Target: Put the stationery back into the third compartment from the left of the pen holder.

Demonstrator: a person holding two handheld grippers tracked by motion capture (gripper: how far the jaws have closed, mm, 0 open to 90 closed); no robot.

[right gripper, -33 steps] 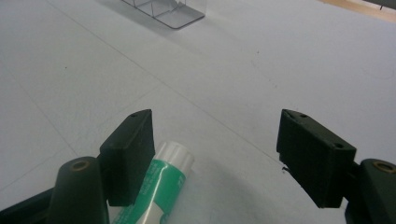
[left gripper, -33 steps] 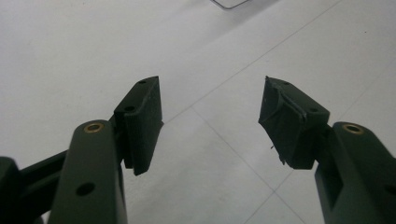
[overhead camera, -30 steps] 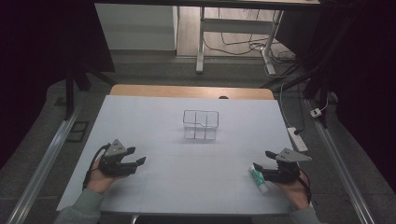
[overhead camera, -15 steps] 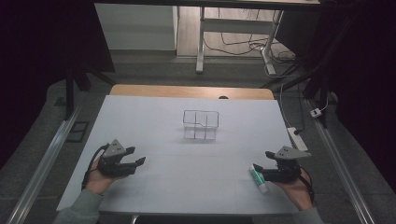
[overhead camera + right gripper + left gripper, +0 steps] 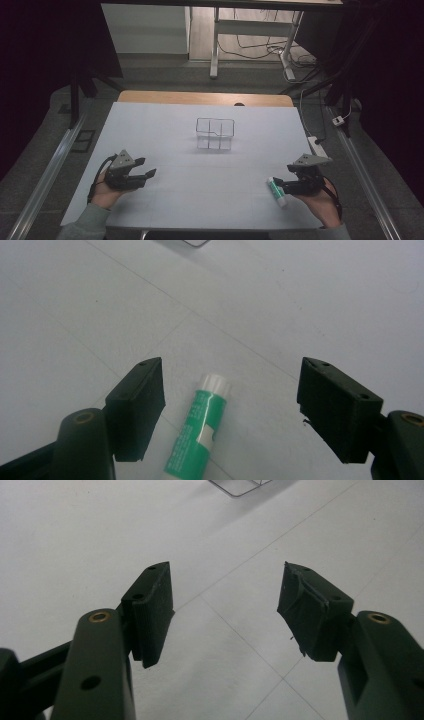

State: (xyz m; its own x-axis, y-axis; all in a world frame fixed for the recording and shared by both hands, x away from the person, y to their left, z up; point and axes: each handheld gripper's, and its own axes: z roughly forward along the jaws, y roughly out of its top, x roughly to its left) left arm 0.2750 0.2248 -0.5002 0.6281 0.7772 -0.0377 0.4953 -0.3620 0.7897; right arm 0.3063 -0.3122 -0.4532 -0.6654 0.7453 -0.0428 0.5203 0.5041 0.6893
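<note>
In the high view, the right gripper [image 5: 281,187] is sitting a little higher over the white table [image 5: 210,200] than it was a second ago, and it is hanging right at the green tube [image 5: 276,191], which is lying flat near the table's front right corner and is not shifting. I judge that the pickup is being lined up rather than made. The left gripper [image 5: 145,168] is keeping its place, well apart from the clear box [image 5: 215,133] at mid-table.

In the left gripper view, its jaws are standing wide with bare table between them.

In the right gripper view, the jaws are spread wide, touching nothing; the tube [image 5: 197,435] is lying between them, nearer the left jaw, showing a white cap at its far end and a green printed body with a small white patch
</note>
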